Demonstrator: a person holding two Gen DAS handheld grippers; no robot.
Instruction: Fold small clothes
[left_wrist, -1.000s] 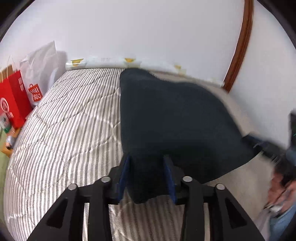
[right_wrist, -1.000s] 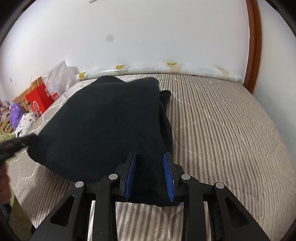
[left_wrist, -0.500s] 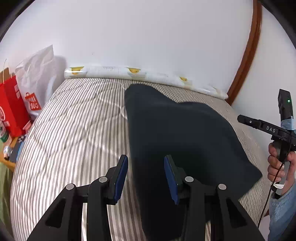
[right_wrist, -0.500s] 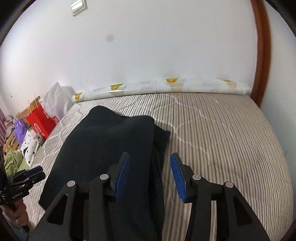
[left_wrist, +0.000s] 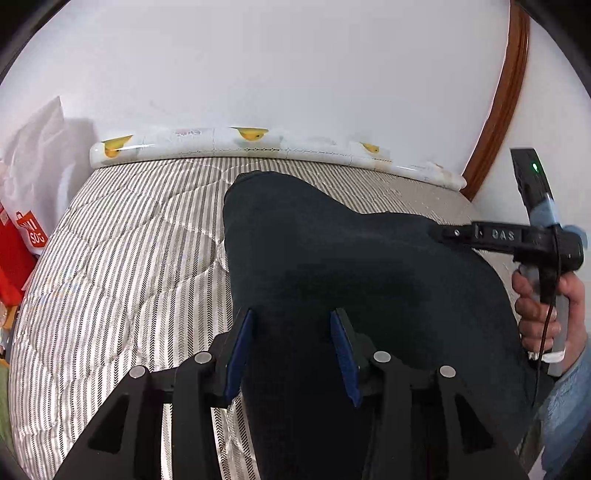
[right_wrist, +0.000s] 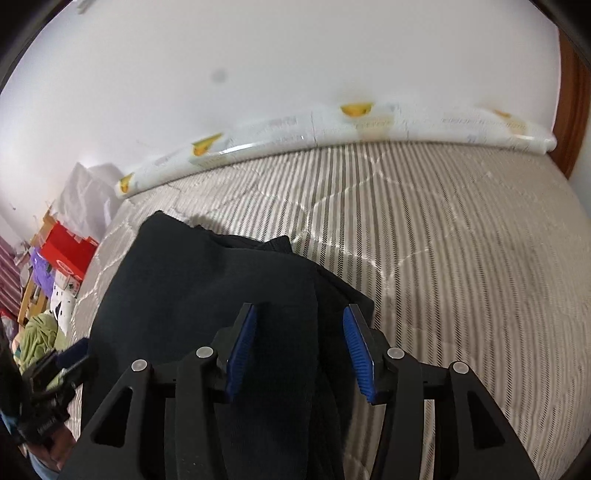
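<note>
A dark navy garment (left_wrist: 351, 258) lies folded on the striped mattress (left_wrist: 129, 258). My left gripper (left_wrist: 291, 314) hovers over its near left part. Its blue pads stand apart and are opening, with the cloth lying beneath them, not pinched. In the right wrist view the same garment (right_wrist: 203, 277) shows a doubled layer along its right side. My right gripper (right_wrist: 301, 308) is open above that edge, pads clear of the fabric. The right gripper (left_wrist: 443, 232) also shows in the left wrist view, held by a hand (left_wrist: 543, 306) over the garment's right edge. The left gripper (right_wrist: 74, 358) appears dimly at lower left.
A rolled white pad with yellow prints (left_wrist: 258, 142) runs along the wall at the mattress's far edge. A red bag (left_wrist: 14, 251) and a white bag (left_wrist: 33, 147) stand left of the bed. A wooden door frame (left_wrist: 498, 110) rises at right. Bare mattress (right_wrist: 443, 240) stretches right of the garment.
Both grippers let go of the garment's near edge and drew back toward me. The cloth, lifted and stretched before, now lies flat and folded on the mattress.
</note>
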